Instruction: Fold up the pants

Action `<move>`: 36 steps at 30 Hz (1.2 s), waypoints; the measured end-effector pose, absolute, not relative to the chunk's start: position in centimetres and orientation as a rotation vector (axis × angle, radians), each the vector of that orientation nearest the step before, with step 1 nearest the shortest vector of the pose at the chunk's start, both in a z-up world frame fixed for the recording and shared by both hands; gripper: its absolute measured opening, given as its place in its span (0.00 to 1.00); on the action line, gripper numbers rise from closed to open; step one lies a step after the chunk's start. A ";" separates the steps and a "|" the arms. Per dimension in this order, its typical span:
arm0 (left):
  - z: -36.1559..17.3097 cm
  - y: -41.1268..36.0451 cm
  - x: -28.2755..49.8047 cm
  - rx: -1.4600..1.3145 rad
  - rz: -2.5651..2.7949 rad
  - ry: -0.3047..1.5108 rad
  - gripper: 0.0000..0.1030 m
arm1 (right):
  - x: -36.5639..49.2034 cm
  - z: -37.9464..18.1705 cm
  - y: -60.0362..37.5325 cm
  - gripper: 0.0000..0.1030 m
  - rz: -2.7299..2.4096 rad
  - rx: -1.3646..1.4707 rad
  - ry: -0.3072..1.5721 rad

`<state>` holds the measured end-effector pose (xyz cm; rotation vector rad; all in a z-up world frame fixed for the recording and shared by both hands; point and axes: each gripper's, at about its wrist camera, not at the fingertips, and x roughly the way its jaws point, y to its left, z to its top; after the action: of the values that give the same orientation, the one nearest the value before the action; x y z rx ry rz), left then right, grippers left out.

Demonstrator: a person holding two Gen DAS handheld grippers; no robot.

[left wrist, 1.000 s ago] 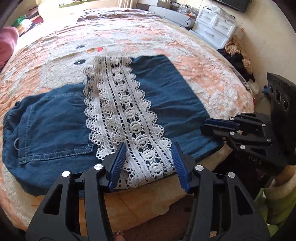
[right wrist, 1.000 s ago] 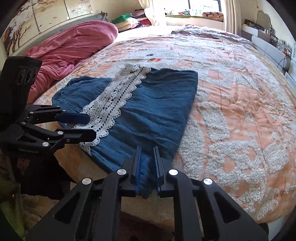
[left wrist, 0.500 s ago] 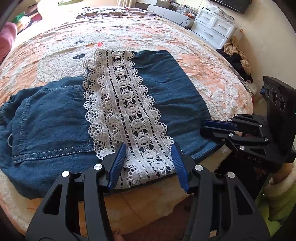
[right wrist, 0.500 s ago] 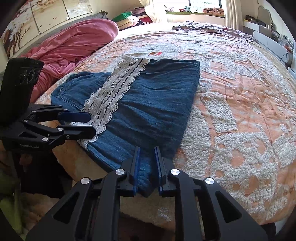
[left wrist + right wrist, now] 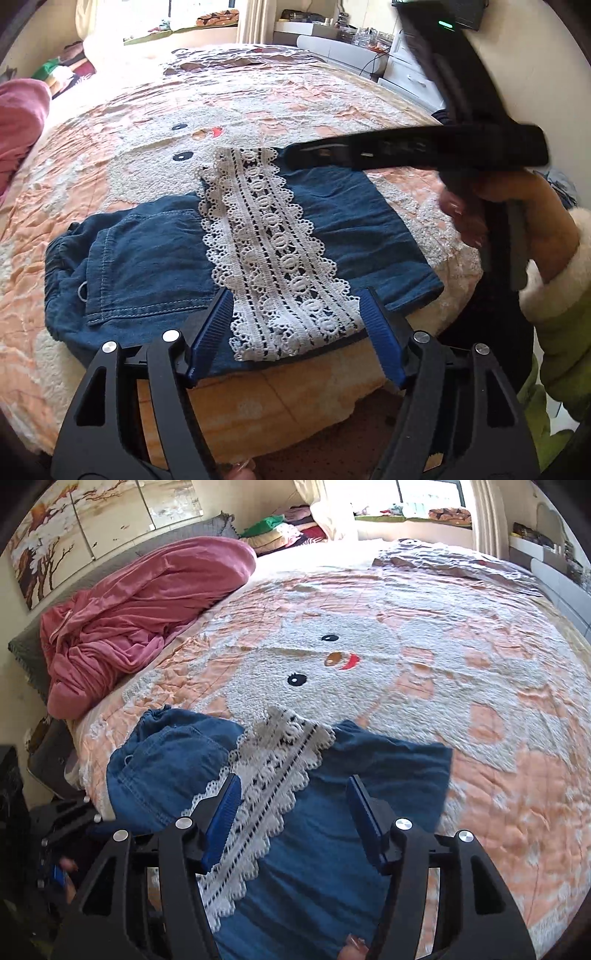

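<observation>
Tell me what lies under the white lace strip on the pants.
Dark denim of the pants shows through the holes of the lace strip and on both sides. Below them lies the peach bedspread. How many denim layers sit beneath is covered.

Folded pants (image 5: 155,266) lie flat on a bedspread (image 5: 280,107) at the near edge of a bed, their lace band (image 5: 273,254) running front to back across the middle, a back pocket (image 5: 147,266) to its left. The left gripper (image 5: 291,332) sits at the near edge, its spread fingers either side of the lace end. The right gripper (image 5: 293,819), jaws apart, hangs above the pants, reaching across their far end from the right in the left wrist view. A face motif (image 5: 325,657) lies on the bedspread beyond the pants. A crumpled blanket (image 5: 140,605) is heaped at the bed's far left. Drawers (image 5: 410,77) stand beyond the bed to the right.
</observation>
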<state>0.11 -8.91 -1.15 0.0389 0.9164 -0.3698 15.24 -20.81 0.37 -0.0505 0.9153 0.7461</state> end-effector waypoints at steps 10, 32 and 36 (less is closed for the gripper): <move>-4.3 -9.0 1.5 0.030 -0.393 1.016 0.61 | 21.3 -4.3 -15.2 0.59 0.743 -0.088 1.175; 1.1 1.6 -2.7 -0.061 -0.102 0.907 0.91 | 18.9 3.9 -12.8 0.88 0.834 -0.120 0.949; 1.0 3.6 -3.0 -0.092 -0.034 0.914 0.91 | 18.6 3.9 -12.1 0.91 0.841 -0.122 0.940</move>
<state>-3.03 3.56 1.05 -0.0920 0.9139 -0.0341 18.55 -12.15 3.92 -0.1217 0.9403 0.8407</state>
